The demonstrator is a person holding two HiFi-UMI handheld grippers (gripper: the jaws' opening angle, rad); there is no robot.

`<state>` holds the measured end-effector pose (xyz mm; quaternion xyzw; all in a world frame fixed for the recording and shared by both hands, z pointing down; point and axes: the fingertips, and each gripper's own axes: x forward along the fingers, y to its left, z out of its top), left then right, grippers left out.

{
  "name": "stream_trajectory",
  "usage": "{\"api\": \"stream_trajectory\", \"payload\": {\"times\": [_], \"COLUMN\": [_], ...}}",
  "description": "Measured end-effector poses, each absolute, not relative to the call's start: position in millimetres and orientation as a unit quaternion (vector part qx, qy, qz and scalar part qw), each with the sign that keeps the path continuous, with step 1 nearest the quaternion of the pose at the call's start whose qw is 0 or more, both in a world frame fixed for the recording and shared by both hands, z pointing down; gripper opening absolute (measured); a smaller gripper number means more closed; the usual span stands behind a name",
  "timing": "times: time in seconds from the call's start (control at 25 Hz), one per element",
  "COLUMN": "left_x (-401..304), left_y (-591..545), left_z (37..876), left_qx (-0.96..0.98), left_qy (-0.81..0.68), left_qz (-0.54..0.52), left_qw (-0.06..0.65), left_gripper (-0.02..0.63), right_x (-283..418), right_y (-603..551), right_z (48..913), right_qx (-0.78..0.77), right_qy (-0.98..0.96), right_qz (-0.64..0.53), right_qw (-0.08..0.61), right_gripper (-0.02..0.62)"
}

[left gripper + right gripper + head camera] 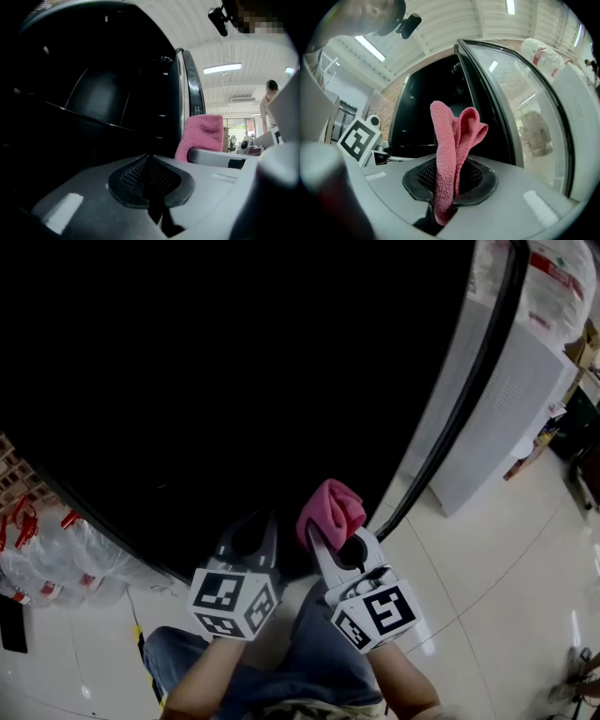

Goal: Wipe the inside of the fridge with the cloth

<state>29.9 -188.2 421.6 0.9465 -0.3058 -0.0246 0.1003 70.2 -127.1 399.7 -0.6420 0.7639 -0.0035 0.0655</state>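
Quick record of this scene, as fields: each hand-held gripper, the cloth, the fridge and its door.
left hand-held gripper: jaws together, nothing between them
right hand-held gripper: shut on the cloth
cloth: pink, folded, standing up out of the jaws
fridge: open, interior dark
door: glass, swung open on the person's right

We find no legible words or numbers. Red print on the white sack [561, 279] and the bottles [66, 549] is too blurred; cubes on the left gripper [251, 538] and right gripper [325, 531] bear only square patterns.
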Motion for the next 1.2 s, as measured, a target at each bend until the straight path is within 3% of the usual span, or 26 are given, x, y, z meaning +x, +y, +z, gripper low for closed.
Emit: {"api": "stream_trajectory", "payload": {"times": [0.48,0.72,0.96,1.2], "left_x": [72,80,81,94], "left_y": [-181,-189,-163,-128], "left_z": [364,352,268,183], "left_qx": [0.967,0.967,0.965,0.972], "left_qy": [-0.247,-0.249,-0.253,-0.221], "left_qz": [-0.034,0.0,0.013,0.024], "left_qw": [0.058,0.055,0.07,0.074], "left_gripper": [-0.028,-0.028,-0.028,-0.028], "right_x": [95,93,112,127], "right_y": [-110,-111,-96,-99], "right_z": [244,223,129,48], "right_qx": [-0.578,-0.551,-0.558,-0.555], "right_qy": [0.812,0.832,0.825,0.829], "right_qz": [0.033,-0.019,-0.016,0.018], "right_qw": [0.072,0.06,0.085,0.06], "right_gripper": [0.063,0.063,0.063,0.064]}}
